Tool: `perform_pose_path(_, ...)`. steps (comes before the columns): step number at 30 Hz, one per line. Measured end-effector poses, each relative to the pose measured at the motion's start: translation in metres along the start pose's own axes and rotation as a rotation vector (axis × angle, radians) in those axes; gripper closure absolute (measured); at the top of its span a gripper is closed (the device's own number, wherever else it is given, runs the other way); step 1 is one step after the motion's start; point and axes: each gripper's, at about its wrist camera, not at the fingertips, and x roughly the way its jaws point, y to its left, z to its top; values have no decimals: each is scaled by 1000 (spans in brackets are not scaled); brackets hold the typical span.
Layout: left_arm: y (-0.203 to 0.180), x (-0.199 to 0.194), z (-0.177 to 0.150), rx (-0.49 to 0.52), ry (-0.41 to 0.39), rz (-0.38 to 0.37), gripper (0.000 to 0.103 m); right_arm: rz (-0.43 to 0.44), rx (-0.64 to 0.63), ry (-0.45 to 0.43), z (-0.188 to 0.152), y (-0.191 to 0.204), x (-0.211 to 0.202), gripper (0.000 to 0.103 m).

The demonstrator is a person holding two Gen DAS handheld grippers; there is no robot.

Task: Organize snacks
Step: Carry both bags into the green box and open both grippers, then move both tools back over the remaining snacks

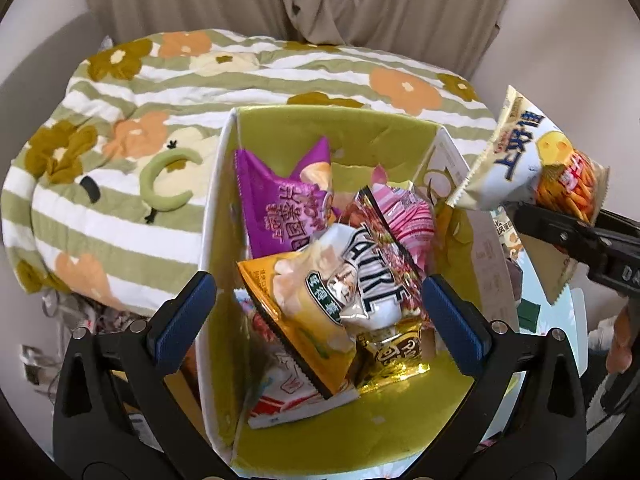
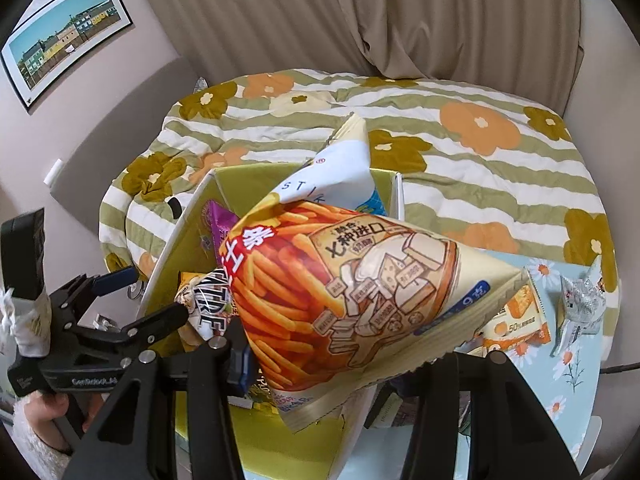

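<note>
A green box [image 1: 384, 128] with white outer walls holds several snack bags: a purple one [image 1: 276, 204], a pink one [image 1: 408, 216], a yellow one [image 1: 308, 320] and a white "NATURE" one [image 1: 368, 276]. My left gripper [image 1: 316, 316] is open and empty above the box's near end. My right gripper [image 2: 340, 364] is shut on a cheese stick snack bag [image 2: 352, 288] and holds it over the box's right rim; the bag [image 1: 520, 160] and gripper [image 1: 576, 232] also show at the right of the left wrist view.
The box [image 2: 248, 176] sits against a bed with a green-striped flowered quilt [image 1: 200, 80]. A daisy-patterned table [image 2: 568, 364] at the right carries an orange snack pack [image 2: 516, 320] and a silver wrapper [image 2: 580, 304]. Curtains [image 2: 400, 20] hang behind.
</note>
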Motion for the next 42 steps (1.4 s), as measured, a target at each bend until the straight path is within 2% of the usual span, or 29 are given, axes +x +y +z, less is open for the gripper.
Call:
perform_pose_path(10, -2, -8, -7, -41, -3, 43, 1, 52, -27, 34, 29, 6, 21, 57)
perform_pose_path(13, -1, -8, -7, -53, -6, 60, 1, 75, -46, 60, 39, 12, 36, 53)
perform_pose_path(15, -1, -9, -8, -58, -4, 68, 1, 104, -48, 59, 41, 15, 45, 35)
perform_pose_path(16, -1, -9, -9, -59, -3, 69, 1, 111, -48, 55, 41, 16, 47, 12)
perform_pose_path(17, -1, -9, -9, -60, -2, 70, 1, 108, -50, 49, 40, 17, 49, 3)
perform_pose_path(20, -1, -9, -14, -66, 2, 76, 1, 111, -76, 6, 34, 18, 45, 3)
perform_pose_path(30, 3, -19, -21, -79, -9, 61, 1, 106, -79, 24, 20, 18, 36, 3)
perform_pose_path(42, -18, -72, -25, -13, -83, 63, 1, 44, -68, -65, 3, 26, -30, 3)
